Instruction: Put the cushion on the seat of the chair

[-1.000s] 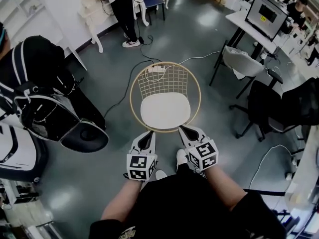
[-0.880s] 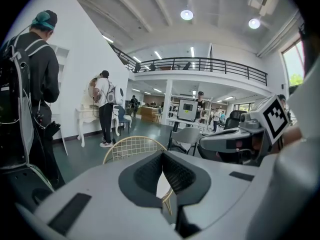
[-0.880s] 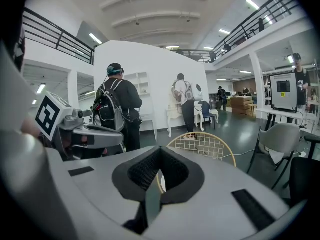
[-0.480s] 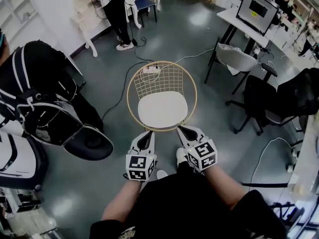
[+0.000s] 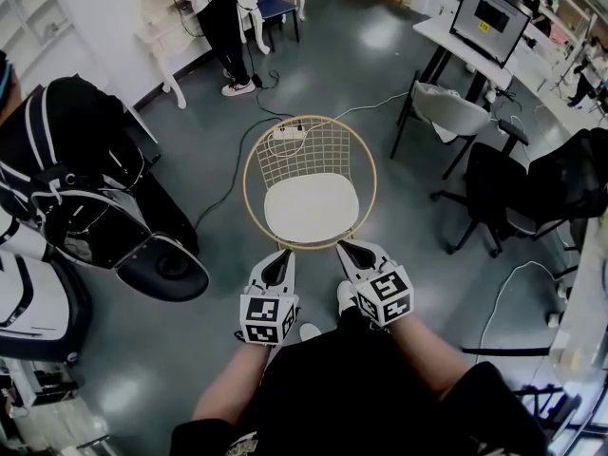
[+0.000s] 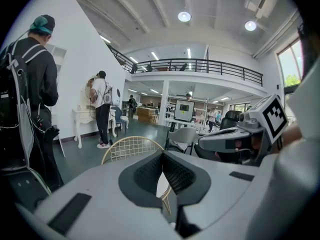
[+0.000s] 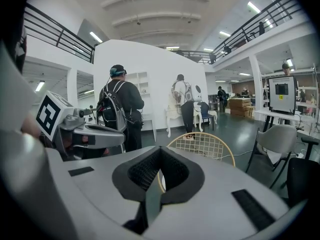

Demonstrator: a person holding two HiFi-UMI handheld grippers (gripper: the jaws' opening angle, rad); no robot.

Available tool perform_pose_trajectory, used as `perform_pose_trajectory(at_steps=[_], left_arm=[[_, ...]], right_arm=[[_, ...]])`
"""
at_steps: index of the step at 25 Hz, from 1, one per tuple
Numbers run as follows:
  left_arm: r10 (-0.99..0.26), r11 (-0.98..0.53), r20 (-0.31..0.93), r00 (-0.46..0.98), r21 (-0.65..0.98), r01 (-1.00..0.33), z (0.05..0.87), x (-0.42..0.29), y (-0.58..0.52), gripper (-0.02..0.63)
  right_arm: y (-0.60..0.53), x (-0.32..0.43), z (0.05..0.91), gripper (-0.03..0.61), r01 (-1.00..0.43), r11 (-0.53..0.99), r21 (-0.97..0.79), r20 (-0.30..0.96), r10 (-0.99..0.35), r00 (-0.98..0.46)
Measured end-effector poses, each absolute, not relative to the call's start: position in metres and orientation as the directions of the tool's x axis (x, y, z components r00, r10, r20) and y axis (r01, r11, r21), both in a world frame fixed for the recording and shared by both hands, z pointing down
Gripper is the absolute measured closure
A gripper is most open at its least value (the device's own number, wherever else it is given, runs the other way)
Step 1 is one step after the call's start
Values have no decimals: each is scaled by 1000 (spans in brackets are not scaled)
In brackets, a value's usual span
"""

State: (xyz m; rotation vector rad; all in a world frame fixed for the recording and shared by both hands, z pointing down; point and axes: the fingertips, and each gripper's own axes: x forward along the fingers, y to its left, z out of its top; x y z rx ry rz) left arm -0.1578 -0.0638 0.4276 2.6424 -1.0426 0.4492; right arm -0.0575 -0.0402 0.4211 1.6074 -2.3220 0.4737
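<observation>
White cushion [image 5: 313,207] on chair [image 5: 309,150], just beyond left hand-held gripper [image 5: 278,259], right hand-held gripper [image 5: 353,253], both closed

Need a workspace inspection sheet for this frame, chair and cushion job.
Surface: grey glossy floor.
Job's things: white cushion lies on the seat of the wire chair.
Clutter: black-and-white bag left of the chair.
Grippers: left gripper and right gripper shut, empty, near the chair's front rim.
Cables: cable runs across the floor behind the chair.
Surroundings: office chair, monitor, standing person.
</observation>
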Motion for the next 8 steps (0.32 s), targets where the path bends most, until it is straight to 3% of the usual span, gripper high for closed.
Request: perform_pose_trajectory(at_steps=[8], left_arm=[[-609,-710,376,699,135,-691,421,-162,-66,597]], right_arm=[[-42,-63,413,568,-939,324,-113,400,-850,-342]])
